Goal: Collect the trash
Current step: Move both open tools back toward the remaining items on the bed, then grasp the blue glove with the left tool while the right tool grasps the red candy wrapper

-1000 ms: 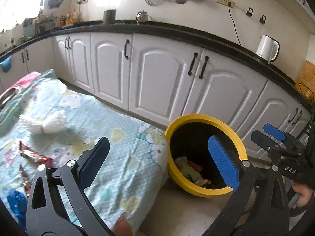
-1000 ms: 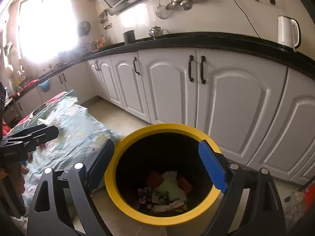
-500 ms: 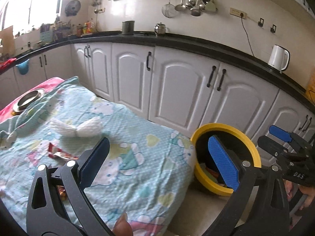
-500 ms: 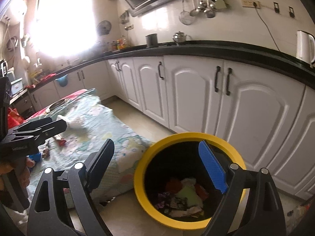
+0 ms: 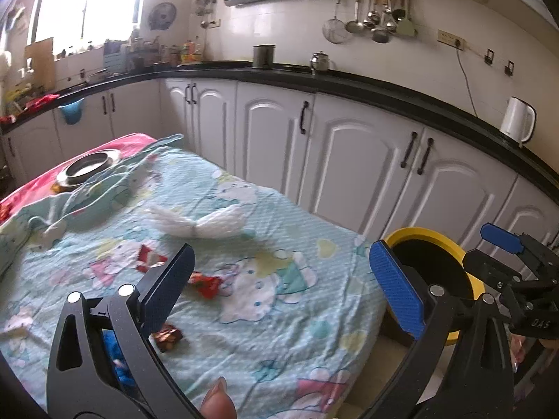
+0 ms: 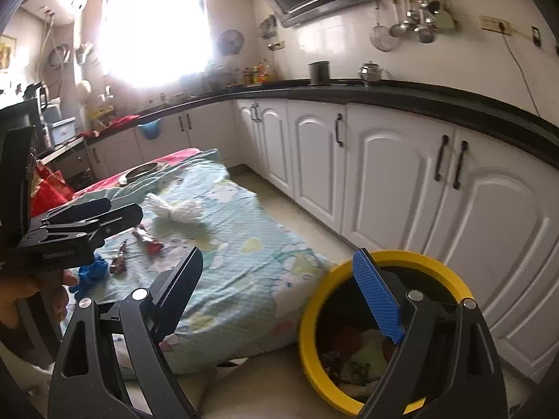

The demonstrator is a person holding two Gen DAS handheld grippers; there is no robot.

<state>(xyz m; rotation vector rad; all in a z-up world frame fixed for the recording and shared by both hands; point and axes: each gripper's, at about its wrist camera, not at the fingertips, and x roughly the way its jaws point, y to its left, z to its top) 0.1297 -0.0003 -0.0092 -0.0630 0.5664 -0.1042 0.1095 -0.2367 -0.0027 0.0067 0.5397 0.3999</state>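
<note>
On the floor lies a light blue cartoon-print cloth (image 5: 279,314) strewn with trash: a white crumpled wad (image 5: 199,225), two red wrappers (image 5: 150,258) (image 5: 206,284), a brown wrapper (image 5: 167,337) and a blue scrap (image 5: 115,349). My left gripper (image 5: 279,255) hangs open over the cloth, with nothing between its jaws. Right of the cloth stands the yellow bin (image 6: 314,300) with mixed trash (image 6: 360,352) inside. My right gripper (image 6: 277,258) is open and empty, above the cloth's edge and the bin's left rim. Each gripper shows in the other's view: the right gripper (image 5: 489,248), the left gripper (image 6: 118,213).
White cabinets (image 5: 349,164) under a black counter run along the far side and the right. A metal bowl (image 5: 87,169) sits at the cloth's far left end on a pink cover. A white kettle (image 5: 517,118) stands on the counter. Bare floor (image 6: 307,230) separates cloth and cabinets.
Both views have swung left, away from the bin and toward the cloth. The bin has slid to the right of each view and more of the littered cloth shows. Both grippers stay open.
</note>
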